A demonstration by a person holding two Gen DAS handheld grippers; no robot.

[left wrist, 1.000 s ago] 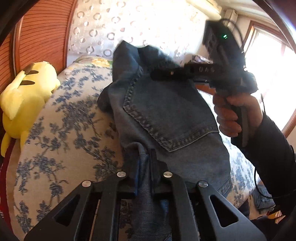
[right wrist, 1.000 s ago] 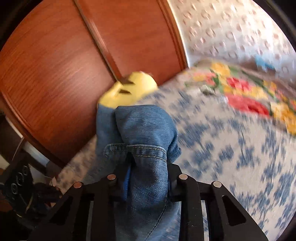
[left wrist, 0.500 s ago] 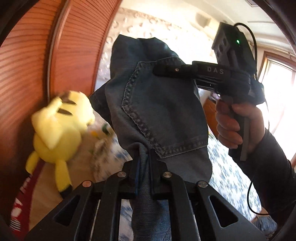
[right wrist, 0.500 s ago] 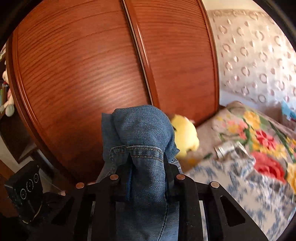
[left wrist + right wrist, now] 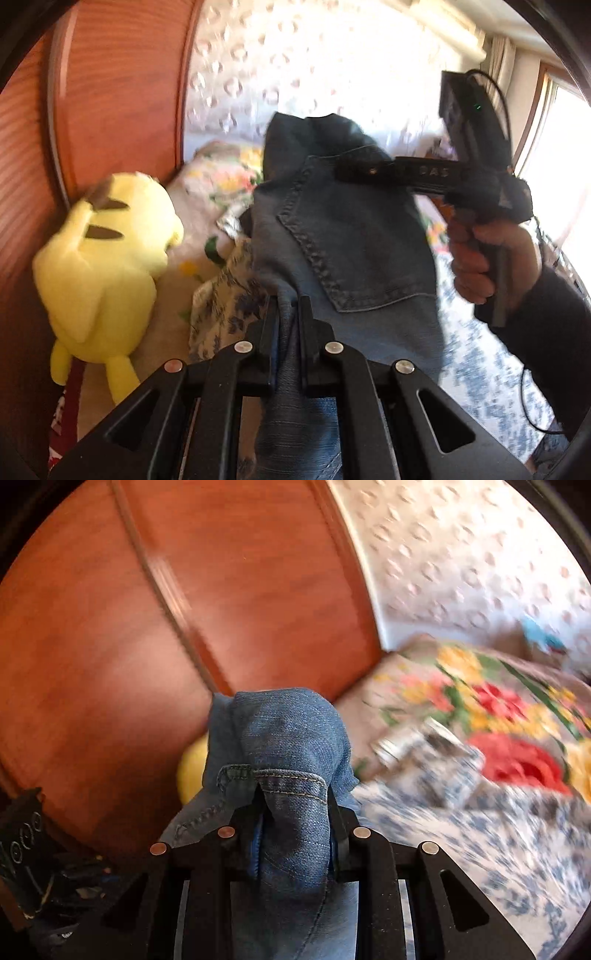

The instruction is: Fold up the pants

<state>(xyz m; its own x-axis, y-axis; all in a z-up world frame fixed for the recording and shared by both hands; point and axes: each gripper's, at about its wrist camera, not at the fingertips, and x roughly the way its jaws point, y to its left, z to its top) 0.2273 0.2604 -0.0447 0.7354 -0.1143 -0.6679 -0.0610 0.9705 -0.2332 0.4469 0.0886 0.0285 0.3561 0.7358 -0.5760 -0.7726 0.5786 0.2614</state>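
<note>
Reddish wood panelling with a fine grain and a white embossed wall are seen behind a bed covered in blue-flowered cloth, with a bright floral quilt further back. A soft yellow plush toy is propped against the panelling. The pants, of faded blue denim with a stitched back pocket, are held up above the bed. The left hand-held gripper is nearly closed on a thin fold of denim. The right hand-held gripper, gripped by a hand, is clamped on a thick bunch at the waistband, its jaws easing slightly apart.
</note>
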